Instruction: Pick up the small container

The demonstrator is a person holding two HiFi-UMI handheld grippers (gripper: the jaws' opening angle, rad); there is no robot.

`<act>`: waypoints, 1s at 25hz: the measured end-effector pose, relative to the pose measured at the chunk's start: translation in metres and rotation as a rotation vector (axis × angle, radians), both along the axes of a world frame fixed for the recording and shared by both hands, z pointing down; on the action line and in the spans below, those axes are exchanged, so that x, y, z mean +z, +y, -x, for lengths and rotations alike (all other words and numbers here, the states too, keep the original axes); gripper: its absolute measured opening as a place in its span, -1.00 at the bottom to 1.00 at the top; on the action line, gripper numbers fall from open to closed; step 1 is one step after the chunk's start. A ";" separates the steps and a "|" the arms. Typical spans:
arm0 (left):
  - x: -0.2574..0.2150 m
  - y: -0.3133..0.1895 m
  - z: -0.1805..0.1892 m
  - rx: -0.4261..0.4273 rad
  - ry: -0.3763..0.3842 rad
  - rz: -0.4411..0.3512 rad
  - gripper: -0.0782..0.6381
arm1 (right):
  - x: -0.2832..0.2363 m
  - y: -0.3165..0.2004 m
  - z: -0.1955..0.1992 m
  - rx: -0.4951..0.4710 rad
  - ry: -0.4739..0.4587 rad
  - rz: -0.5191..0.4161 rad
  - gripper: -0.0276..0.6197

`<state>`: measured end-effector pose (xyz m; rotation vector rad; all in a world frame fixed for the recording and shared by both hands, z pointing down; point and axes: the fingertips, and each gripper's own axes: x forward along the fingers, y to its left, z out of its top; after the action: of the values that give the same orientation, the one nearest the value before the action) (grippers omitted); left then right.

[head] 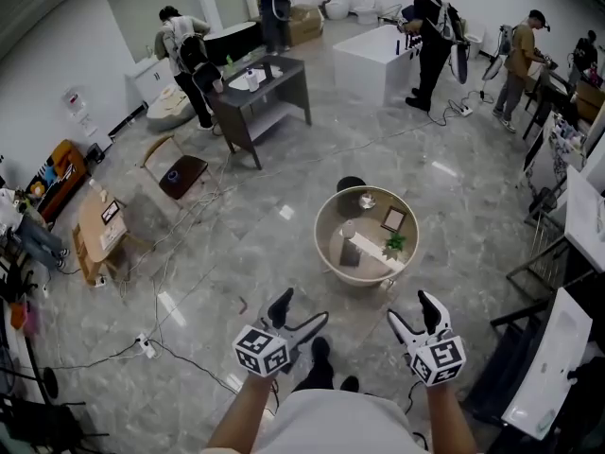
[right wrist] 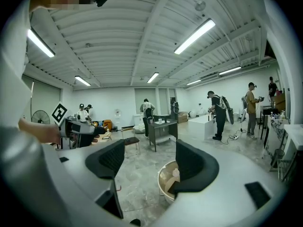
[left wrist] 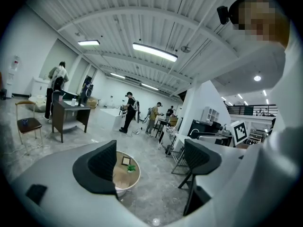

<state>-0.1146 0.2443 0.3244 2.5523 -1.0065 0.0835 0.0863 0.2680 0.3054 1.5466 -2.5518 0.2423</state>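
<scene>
Grey marbled floor (head: 236, 253) fills a big workshop where other people (head: 184, 50) stand far off towards the walls, and a low round worktop (head: 319, 239) with a raised rim stands just ahead of the person. On it lie a picture frame (head: 393, 219), a little green plant (head: 395, 245), a long white box (head: 371, 252) and, towards the left side, a pale upright cylinder that I take to be the small container (head: 347, 229). In the right gripper view the small container (right wrist: 176, 173) shows inside the rim, just beside the edge of one jaw. Both the left gripper (head: 302, 310) and the right gripper (head: 413, 312) are held up in front of the body, well short of the worktop, each with its jaws spread wide and nothing between them. The step in hand looks like the approach, so nothing of the pick is done yet. To do it well, one gripper should go in alone, probably the left, since the small container sits on that side. It should come down over the rim from above rather than across it, jaws wide until they straddle the cylinder. The white box lies just beside the small container, so the closing line should run clear of it. Close low and squarely on the body, then lift straight up so the rim is not clipped.
</scene>
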 end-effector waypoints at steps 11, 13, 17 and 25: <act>0.004 -0.105 0.011 0.067 -0.012 0.001 0.49 | 0.008 -0.095 0.022 0.035 0.020 0.027 0.17; 0.007 -0.121 0.015 0.079 -0.019 -0.001 0.49 | 0.011 -0.109 0.026 0.045 0.023 0.030 0.17; 0.014 -0.150 0.018 0.111 -0.026 -0.002 0.49 | 0.017 -0.135 0.031 0.063 0.037 0.035 0.17; 0.025 -0.189 0.020 0.170 -0.026 0.010 0.49 | 0.025 -0.165 0.037 0.105 0.055 0.055 0.17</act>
<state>-0.1350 0.0552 0.3491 2.6290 -0.7941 0.1684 0.0493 0.1029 0.3302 1.6449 -2.4052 0.2749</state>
